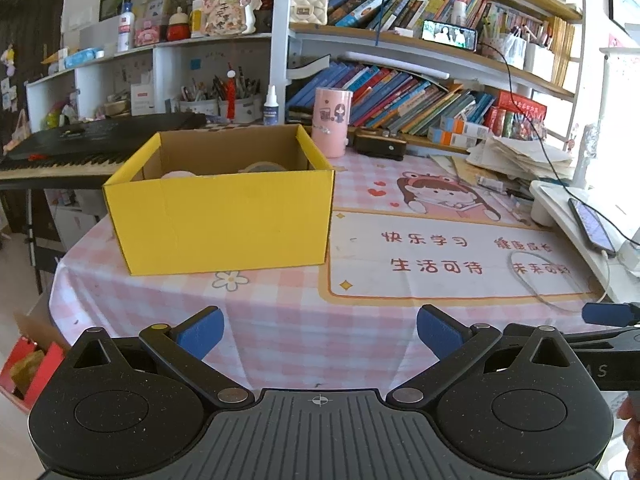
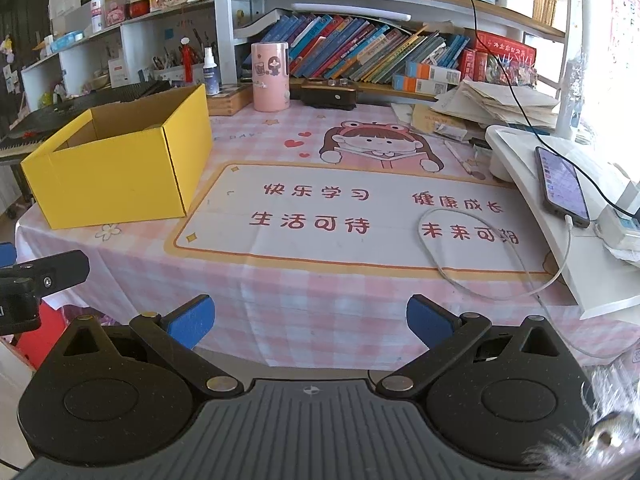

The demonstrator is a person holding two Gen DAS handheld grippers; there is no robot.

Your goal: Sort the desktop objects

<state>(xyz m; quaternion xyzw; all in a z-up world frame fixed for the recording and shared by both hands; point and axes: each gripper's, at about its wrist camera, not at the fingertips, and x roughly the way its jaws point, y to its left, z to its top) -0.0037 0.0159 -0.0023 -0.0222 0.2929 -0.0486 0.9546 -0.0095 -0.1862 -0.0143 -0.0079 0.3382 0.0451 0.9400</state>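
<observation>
A yellow cardboard box stands open on the pink checked tablecloth, at the left of the desk; it also shows in the right wrist view. Inside it I see the tops of a pale pink item and a round grey item. My left gripper is open and empty, held at the desk's near edge in front of the box. My right gripper is open and empty, at the near edge before the printed mat. A white cable loops on the mat.
A pink cylinder and a dark case stand at the back by the bookshelf. A white stand with a phone is at the right. A keyboard lies behind the box. Loose papers pile at the back right.
</observation>
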